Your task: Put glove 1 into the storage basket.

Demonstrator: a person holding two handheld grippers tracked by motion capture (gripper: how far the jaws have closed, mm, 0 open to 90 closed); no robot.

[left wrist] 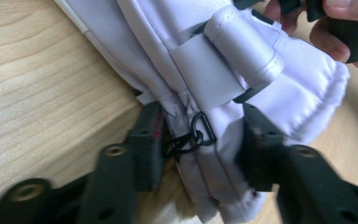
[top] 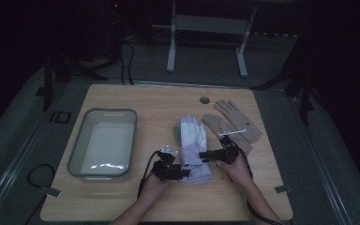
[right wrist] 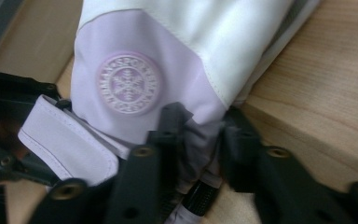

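Two grippers, left gripper and right gripper, we clamp on the pale lilac padded fabric glove's cuff.

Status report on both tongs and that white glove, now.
Left tongs and right tongs both clamped on white glove cuff. Glove flat on table. Nothing in the way.

Lilac-and-white glove — snowflake badge — tan gloves.
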